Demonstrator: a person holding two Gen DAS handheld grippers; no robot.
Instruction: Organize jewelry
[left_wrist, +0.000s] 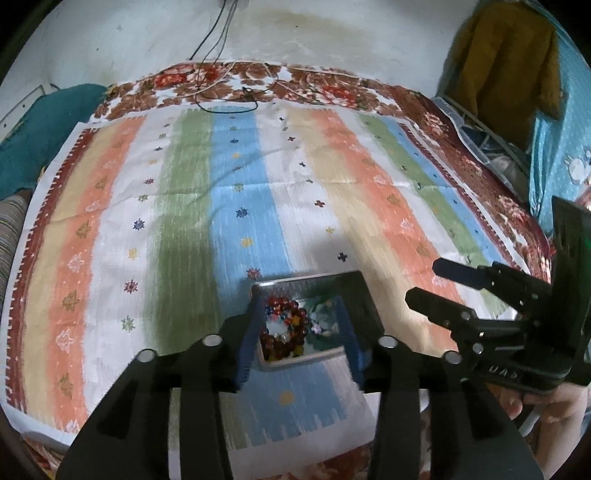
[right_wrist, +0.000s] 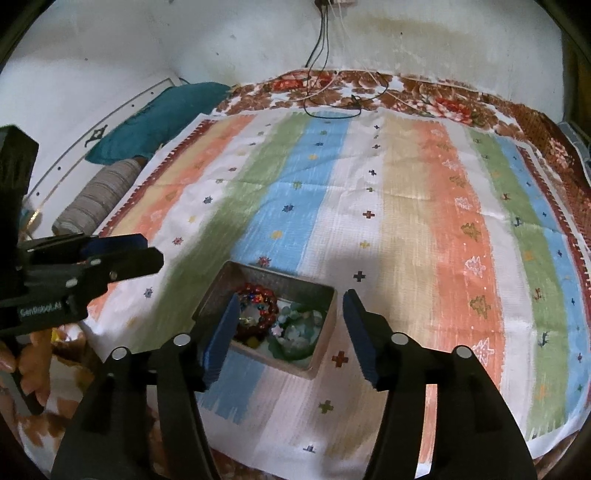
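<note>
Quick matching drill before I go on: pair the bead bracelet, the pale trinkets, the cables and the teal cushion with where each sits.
1 bead bracelet
2 pale trinkets
3 cables
4 teal cushion

A far edge of the bed, below the wall
B tin's left part
C beside the bed, at the wall
D tin's right part

Pairs: 1-B, 2-D, 3-A, 4-C

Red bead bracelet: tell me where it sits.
The red bead bracelet lies in the left half of the metal tray, beside pale green pieces, on the striped cloth.
</note>
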